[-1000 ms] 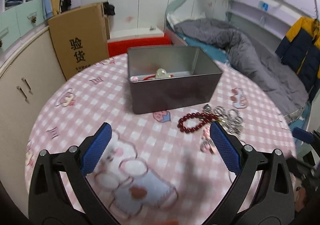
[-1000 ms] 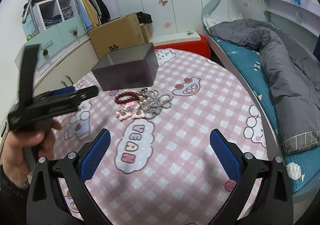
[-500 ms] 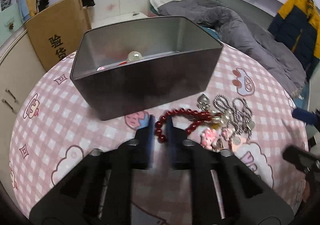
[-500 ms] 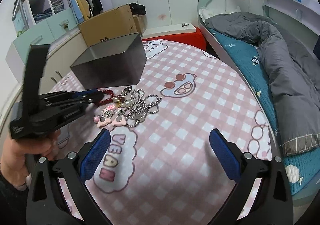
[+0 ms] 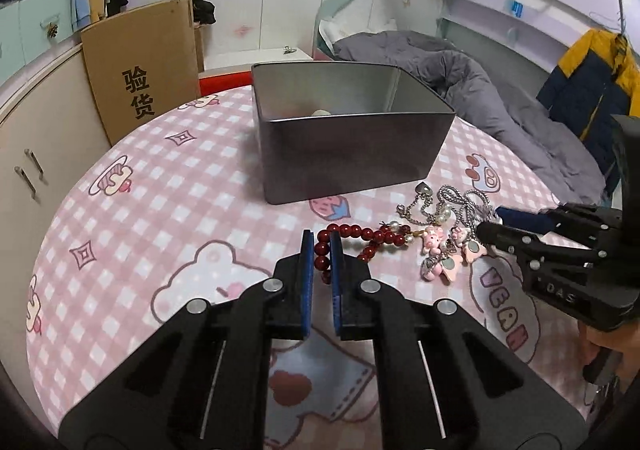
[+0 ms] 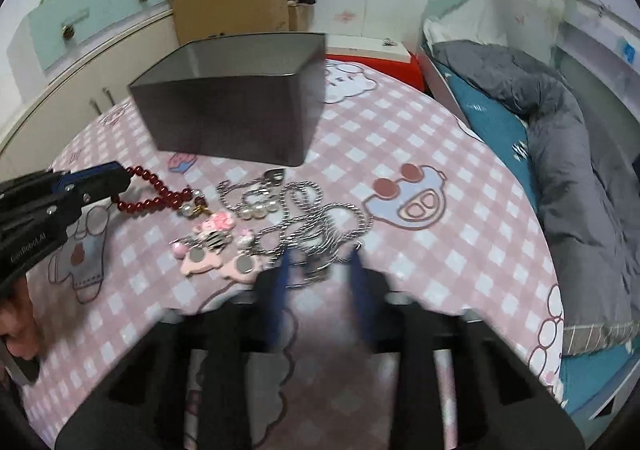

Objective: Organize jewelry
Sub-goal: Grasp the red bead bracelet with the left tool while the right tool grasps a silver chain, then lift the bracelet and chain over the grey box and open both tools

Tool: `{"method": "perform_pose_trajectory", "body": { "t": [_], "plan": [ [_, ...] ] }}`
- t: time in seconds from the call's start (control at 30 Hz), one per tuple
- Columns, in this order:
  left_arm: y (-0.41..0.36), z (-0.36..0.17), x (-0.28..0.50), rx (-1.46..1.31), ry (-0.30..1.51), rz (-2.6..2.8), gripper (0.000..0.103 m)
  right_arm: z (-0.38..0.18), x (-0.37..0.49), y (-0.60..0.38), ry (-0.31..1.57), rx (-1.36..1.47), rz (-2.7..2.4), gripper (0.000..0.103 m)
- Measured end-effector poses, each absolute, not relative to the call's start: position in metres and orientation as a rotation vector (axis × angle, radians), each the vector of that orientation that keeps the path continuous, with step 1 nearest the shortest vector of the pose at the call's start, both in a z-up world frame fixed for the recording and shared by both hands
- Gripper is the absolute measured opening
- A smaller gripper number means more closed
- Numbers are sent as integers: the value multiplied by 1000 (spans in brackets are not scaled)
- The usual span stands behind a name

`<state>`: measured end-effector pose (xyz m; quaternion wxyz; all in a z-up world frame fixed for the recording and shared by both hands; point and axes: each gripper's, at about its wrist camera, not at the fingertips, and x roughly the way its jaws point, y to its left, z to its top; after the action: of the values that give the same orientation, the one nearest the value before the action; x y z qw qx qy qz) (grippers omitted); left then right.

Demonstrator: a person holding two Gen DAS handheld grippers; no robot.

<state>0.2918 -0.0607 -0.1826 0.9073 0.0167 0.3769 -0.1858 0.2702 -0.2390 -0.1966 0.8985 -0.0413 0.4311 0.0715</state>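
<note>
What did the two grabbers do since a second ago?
The left gripper went forward and closed on the red bead bracelet. The right gripper dropped to the silver chains, narrowing around them. The metal box stayed put.

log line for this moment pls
left gripper: shut on red bead bracelet | right gripper: part-open at silver chains | tin box: open
</note>
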Motion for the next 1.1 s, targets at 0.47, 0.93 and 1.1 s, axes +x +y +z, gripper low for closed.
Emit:
{"method": "perform_pose_trajectory", "body": {
  "t": [0.47,0.93,1.1],
  "plan": [
    [-34,-162,264,-27,713,-414,8,-130,236,-257,745,8,207,13],
    [-5,-97,231,-77,598,-498,8,-64,204,-245,595,51,334,13],
    [-5,-72,229,-67,552,-523,8,-36,208,-238,544,29,363,13]
  ]
}}
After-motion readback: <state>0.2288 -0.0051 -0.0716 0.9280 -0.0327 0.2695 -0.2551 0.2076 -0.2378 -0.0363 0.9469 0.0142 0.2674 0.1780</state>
